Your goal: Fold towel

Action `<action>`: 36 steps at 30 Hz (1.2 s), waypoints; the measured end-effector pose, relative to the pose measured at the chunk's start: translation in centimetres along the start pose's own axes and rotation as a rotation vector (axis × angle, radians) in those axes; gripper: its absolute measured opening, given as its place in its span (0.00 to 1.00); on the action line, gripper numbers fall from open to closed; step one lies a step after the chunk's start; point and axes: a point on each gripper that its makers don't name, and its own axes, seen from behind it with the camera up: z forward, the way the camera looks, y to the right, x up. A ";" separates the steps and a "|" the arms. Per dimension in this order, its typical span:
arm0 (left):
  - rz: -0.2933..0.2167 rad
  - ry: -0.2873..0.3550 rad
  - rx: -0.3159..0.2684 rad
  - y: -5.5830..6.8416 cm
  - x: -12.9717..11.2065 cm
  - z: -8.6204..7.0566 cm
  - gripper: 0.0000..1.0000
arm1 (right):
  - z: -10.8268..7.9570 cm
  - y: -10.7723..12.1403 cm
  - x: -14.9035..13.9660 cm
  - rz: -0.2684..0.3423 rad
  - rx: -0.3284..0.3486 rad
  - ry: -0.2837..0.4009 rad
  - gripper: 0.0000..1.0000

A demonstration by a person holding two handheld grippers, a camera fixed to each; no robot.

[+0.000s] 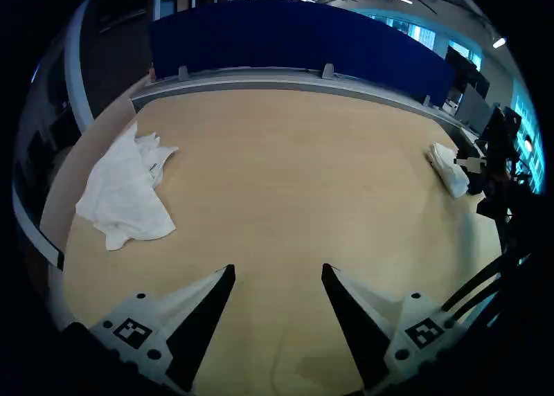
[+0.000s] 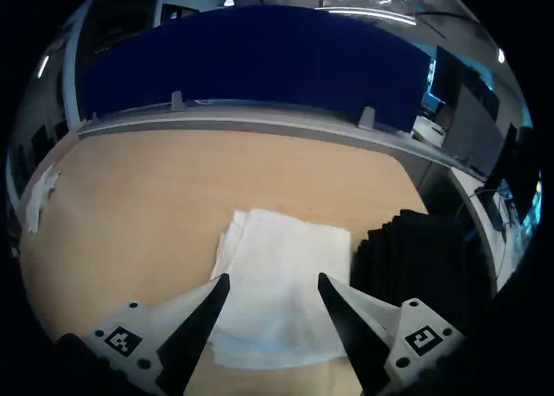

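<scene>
A crumpled white towel (image 1: pixel 124 188) lies at the left side of the wooden table (image 1: pixel 291 174) in the left gripper view. My left gripper (image 1: pixel 277 275) hovers open over bare wood, well to the right of it and nearer. In the right gripper view a folded white towel (image 2: pixel 284 285) lies flat on the table (image 2: pixel 152 188), stacked in layers. My right gripper (image 2: pixel 271 282) is open just above it, one finger on either side of its middle. The folded stack (image 1: pixel 449 169) and the right gripper (image 1: pixel 478 167) show small at the far right in the left gripper view.
A blue partition (image 1: pixel 291 39) on a grey rail runs along the table's far edge. A black cloth or bag (image 2: pixel 415 264) lies right of the folded towel. The crumpled towel (image 2: pixel 41 195) appears at far left in the right gripper view. Monitors (image 2: pixel 478 126) stand beyond the right edge.
</scene>
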 end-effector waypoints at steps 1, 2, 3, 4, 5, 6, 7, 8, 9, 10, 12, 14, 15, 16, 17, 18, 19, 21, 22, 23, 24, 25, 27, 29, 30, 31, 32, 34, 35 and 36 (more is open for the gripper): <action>0.002 0.000 0.000 0.0 0.0 0.0 0.93 | -0.2 -0.1 -0.5 -0.001 -0.001 -0.004 0.99; 0.004 0.000 0.000 -0.1 0.0 0.0 0.93 | -0.4 -0.2 -0.9 -0.003 -0.002 -0.008 0.99; 0.006 0.000 0.000 -0.1 0.0 -0.1 0.93 | -0.5 -0.3 -1.2 -0.002 -0.002 -0.009 0.99; 0.007 0.000 -0.001 -0.1 0.0 -0.1 0.93 | -0.6 -0.4 -1.6 0.000 -0.001 -0.010 0.99; 0.008 0.001 -0.001 -0.1 -0.1 -0.2 0.93 | -0.7 -0.6 -1.9 0.001 -0.001 -0.012 0.99; 0.009 0.001 -0.002 -0.1 -0.1 -0.2 0.93 | -0.7 -0.7 -2.0 0.002 0.001 -0.013 0.99; 0.009 0.001 -0.004 0.0 -0.1 -0.2 0.93 | -0.8 -0.9 -2.2 0.003 0.003 -0.014 0.99; 0.009 0.001 -0.005 0.0 -0.1 -0.3 0.93 | -0.8 -1.1 -2.4 0.004 0.006 -0.015 0.99; 0.010 0.001 -0.005 0.0 -0.1 -0.3 0.93 | -0.8 -1.2 -2.5 0.003 0.005 -0.016 0.99; 0.010 0.001 -0.006 0.1 -0.1 -0.4 0.93 | -0.8 -1.2 -2.7 0.002 0.005 -0.017 0.99; 0.011 0.002 -0.006 0.1 -0.2 -0.5 0.93 | -0.7 -1.3 -3.0 0.000 0.004 -0.023 0.99; 0.012 0.003 -0.005 0.1 -0.2 -0.7 0.93 | -0.7 -1.3 -3.5 -0.001 0.001 -0.032 0.99; 0.012 0.003 -0.005 0.0 -0.2 -0.8 0.93 | -0.6 -1.3 -3.8 -0.001 0.001 -0.037 0.99; 0.011 0.004 -0.004 0.0 -0.3 -0.9 0.93 | -0.5 -1.3 -4.1 0.000 -0.001 -0.044 0.99; 0.010 0.004 -0.004 -0.1 -0.3 -0.9 0.93 | -0.5 -1.3 -4.4 0.000 -0.002 -0.049 0.99; 0.009 0.004 -0.003 -0.1 -0.3 -1.0 0.93 | -0.4 -1.3 -4.7 0.001 -0.003 -0.054 0.99; 0.008 0.005 -0.001 -0.2 -0.4 -1.0 0.93 | -0.3 -1.3 -5.0 0.002 -0.004 -0.060 0.99; 0.006 0.005 0.000 -0.4 -0.4 -1.1 0.93 | -0.2 -1.2 -5.5 0.003 -0.006 -0.068 0.99; 0.006 0.006 0.001 -0.4 -0.4 -1.2 0.93 | -0.1 -1.2 -5.7 0.004 -0.007 -0.070 0.99; 0.005 0.006 0.002 -0.5 -0.5 -1.2 0.93 | -0.1 -1.2 -5.9 0.005 -0.008 -0.072 0.99; 0.006 0.006 0.002 -0.5 -0.5 -1.3 0.93 | 0.0 -1.2 -5.8 0.007 -0.008 -0.072 0.99; 0.007 0.006 0.003 -0.6 -0.5 -1.3 0.93 | 0.0 -1.2 -5.8 0.009 -0.008 -0.071 0.99; 0.008 0.007 0.004 -0.7 -0.4 -1.4 0.93 | -0.2 -1.4 -5.5 0.012 -0.008 -0.065 0.99; 0.009 0.009 0.005 -0.7 -0.4 -1.5 0.93 | -0.5 -1.5 -4.9 0.015 -0.006 -0.050 0.99; 0.008 0.010 0.004 -0.8 -0.4 -1.5 0.93 | -0.8 -1.6 -4.6 0.014 -0.005 -0.042 0.99; 0.006 0.011 0.004 -0.8 -0.4 -1.5 0.93 | -1.1 -1.7 -4.2 0.012 -0.005 -0.033 0.99; 0.005 0.012 0.004 -0.9 -0.4 -1.5 0.93 | -1.4 -1.8 -3.9 0.011 -0.004 -0.024 0.99; 0.002 0.016 0.003 -1.0 -0.3 -1.5 0.93 | -1.8 -1.9 -3.6 0.009 -0.005 -0.016 0.99; 0.001 0.017 0.003 -1.1 -0.3 -1.5 0.93 | -2.0 -2.0 -3.5 0.007 -0.006 -0.012 0.99; 0.001 0.018 0.003 -1.1 -0.3 -1.5 0.93 | -2.1 -2.0 -3.4 0.009 -0.006 -0.009 0.99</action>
